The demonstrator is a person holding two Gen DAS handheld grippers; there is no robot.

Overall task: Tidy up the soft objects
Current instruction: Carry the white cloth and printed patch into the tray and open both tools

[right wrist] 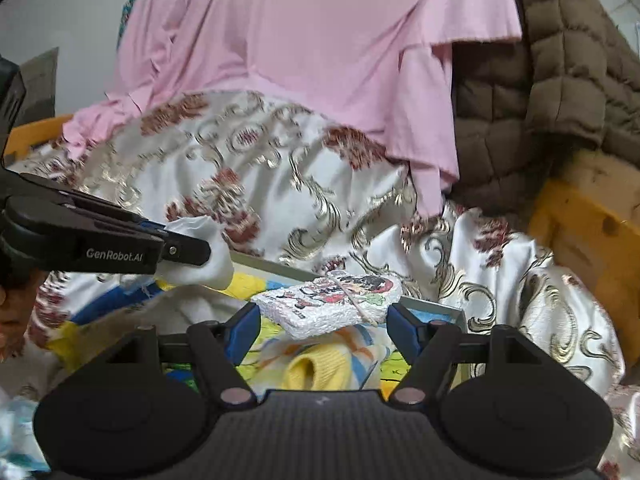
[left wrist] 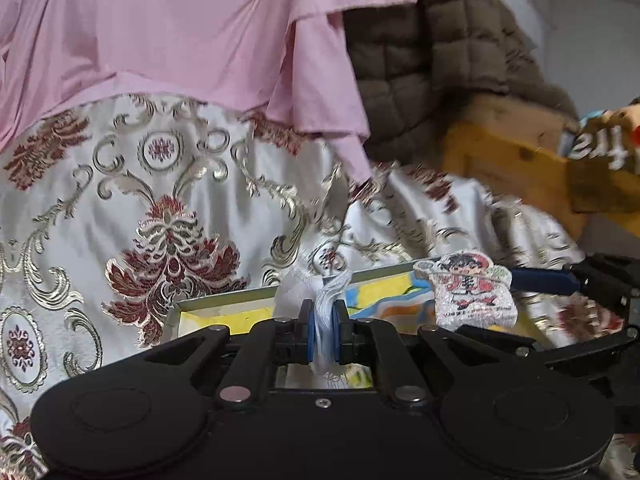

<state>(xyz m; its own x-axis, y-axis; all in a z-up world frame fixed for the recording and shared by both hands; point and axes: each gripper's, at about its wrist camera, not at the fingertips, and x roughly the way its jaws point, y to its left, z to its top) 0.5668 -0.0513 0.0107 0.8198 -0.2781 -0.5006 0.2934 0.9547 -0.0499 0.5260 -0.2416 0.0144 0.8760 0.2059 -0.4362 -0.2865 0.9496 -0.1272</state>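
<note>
My left gripper (left wrist: 323, 314) is shut on a bunched white and pale-blue cloth (left wrist: 326, 286) that sticks out above and below its blue pads. From the right wrist view, that left gripper (right wrist: 206, 246) comes in from the left with the white cloth (right wrist: 204, 268) hanging from its tip. My right gripper (right wrist: 324, 322) holds a white sparkly cartoon-print pad (right wrist: 328, 304) between its wide-set blue pads. The same pad (left wrist: 476, 296) shows in the left wrist view against a blue finger (left wrist: 544, 281) of the right gripper. Both grippers are above a metal-rimmed tray (right wrist: 434, 306) of colourful cloths.
A cream and red brocade cover (left wrist: 172, 208) spreads under and behind the tray. A pink garment (right wrist: 320, 40) and a brown quilted jacket (right wrist: 560, 80) hang over it at the back. A yellow wooden frame (right wrist: 592, 240) runs along the right, with a lettered box (left wrist: 604, 152) on it.
</note>
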